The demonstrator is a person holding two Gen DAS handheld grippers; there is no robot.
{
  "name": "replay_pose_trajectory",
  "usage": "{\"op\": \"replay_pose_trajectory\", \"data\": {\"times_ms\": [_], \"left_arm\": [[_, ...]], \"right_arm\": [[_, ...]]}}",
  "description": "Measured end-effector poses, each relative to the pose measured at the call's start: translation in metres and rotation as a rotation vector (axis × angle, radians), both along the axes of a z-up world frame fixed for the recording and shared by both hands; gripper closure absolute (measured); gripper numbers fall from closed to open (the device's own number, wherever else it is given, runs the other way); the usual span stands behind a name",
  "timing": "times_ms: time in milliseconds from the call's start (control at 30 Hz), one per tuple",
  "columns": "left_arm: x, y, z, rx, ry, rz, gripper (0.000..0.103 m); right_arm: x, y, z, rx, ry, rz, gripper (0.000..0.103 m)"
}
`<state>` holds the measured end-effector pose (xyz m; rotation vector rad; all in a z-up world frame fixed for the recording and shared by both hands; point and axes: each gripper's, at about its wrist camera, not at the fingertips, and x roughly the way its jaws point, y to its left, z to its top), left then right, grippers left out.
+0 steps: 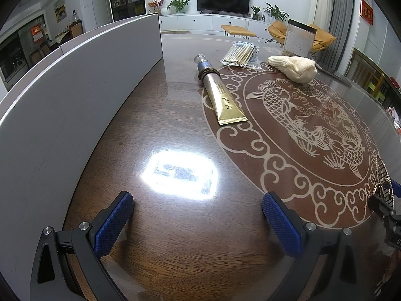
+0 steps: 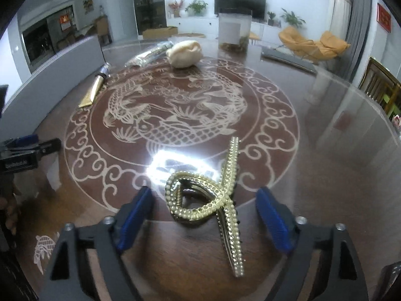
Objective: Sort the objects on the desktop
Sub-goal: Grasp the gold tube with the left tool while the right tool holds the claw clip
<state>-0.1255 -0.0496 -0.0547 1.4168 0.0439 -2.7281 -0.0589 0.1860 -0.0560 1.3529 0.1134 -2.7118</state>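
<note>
A gold pearl-studded hair claw (image 2: 215, 195) lies on the glass tabletop between the open fingers of my right gripper (image 2: 205, 215), untouched by the blue pads; it also shows at the right edge of the left wrist view (image 1: 383, 178). My left gripper (image 1: 195, 223) is open and empty over bare table. A gold tube (image 1: 220, 92) with a brown hair tie around its neck lies ahead of it, also in the right wrist view (image 2: 94, 87). A bag of cotton swabs (image 1: 241, 55) and a cream cloth (image 1: 293, 67) lie further back.
A white box wall (image 1: 75, 95) runs along the left side of the table. A clear jar (image 2: 234, 30) stands at the far edge. A dark flat object (image 2: 288, 59) lies at the back right. The left gripper shows at the left edge of the right wrist view (image 2: 27, 150).
</note>
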Motion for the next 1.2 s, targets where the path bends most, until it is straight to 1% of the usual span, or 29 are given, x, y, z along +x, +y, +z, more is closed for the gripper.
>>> {"op": "replay_pose_trajectory", "data": {"times_ms": [100, 167, 267, 367, 433, 600, 667, 767, 800, 833, 867, 900, 933, 1033, 1133, 1200], "left_arm": [[0.001, 0.0, 0.0, -0.002, -0.001, 0.003, 0.0], [0.0, 0.0, 0.001, 0.001, -0.006, 0.007, 0.0], [-0.011, 0.004, 0.002, 0.005, -0.035, -0.007, 0.0], [-0.04, 0.015, 0.002, 0.005, -0.075, -0.072, 0.0], [-0.065, 0.019, 0.003, 0.004, -0.095, -0.089, 0.0], [-0.128, 0.016, 0.003, 0.007, -0.113, -0.021, 0.0], [-0.147, 0.016, 0.003, 0.008, -0.116, -0.017, 0.0], [-0.167, 0.019, 0.003, 0.001, -0.095, -0.047, 0.0], [-0.17, 0.019, 0.003, -0.005, -0.074, -0.051, 0.004], [-0.17, 0.018, 0.005, -0.008, -0.048, -0.05, 0.026], [-0.17, 0.016, 0.009, -0.011, -0.019, -0.053, 0.041], [-0.17, 0.015, 0.011, -0.018, -0.009, -0.058, 0.07], [-0.168, 0.014, 0.012, -0.009, -0.008, -0.072, 0.074], [-0.147, 0.012, 0.011, -0.017, 0.002, -0.1, 0.074], [-0.107, 0.014, 0.011, 0.008, -0.005, -0.145, 0.074], [-0.069, 0.021, 0.011, 0.019, -0.014, -0.187, 0.074]], "right_arm": [[-0.001, 0.004, -0.004, -0.02, -0.01, -0.001, 0.004], [-0.001, 0.002, -0.005, -0.009, -0.017, 0.007, 0.001], [-0.001, 0.0, -0.006, -0.004, -0.021, 0.014, 0.0], [0.0, 0.0, -0.006, -0.003, -0.021, 0.014, 0.0], [0.0, 0.001, -0.006, -0.004, -0.021, 0.014, 0.0], [0.0, 0.0, -0.006, -0.004, -0.021, 0.017, 0.0], [0.0, -0.001, -0.006, -0.004, -0.021, 0.022, 0.0], [0.0, -0.001, -0.006, -0.004, -0.021, 0.025, 0.0], [0.0, -0.001, -0.006, -0.004, -0.021, 0.025, 0.0], [0.0, -0.001, -0.006, -0.004, -0.021, 0.025, 0.0], [0.0, -0.001, -0.006, -0.004, -0.021, 0.025, 0.0], [0.0, -0.001, -0.006, -0.004, -0.021, 0.025, 0.0], [0.0, -0.001, -0.006, -0.004, -0.021, 0.025, 0.0], [0.0, -0.001, -0.006, -0.004, -0.021, 0.025, 0.0], [0.0, -0.001, -0.006, -0.003, -0.021, 0.025, 0.0], [0.0, -0.001, -0.006, -0.003, -0.021, 0.025, 0.0]]}}
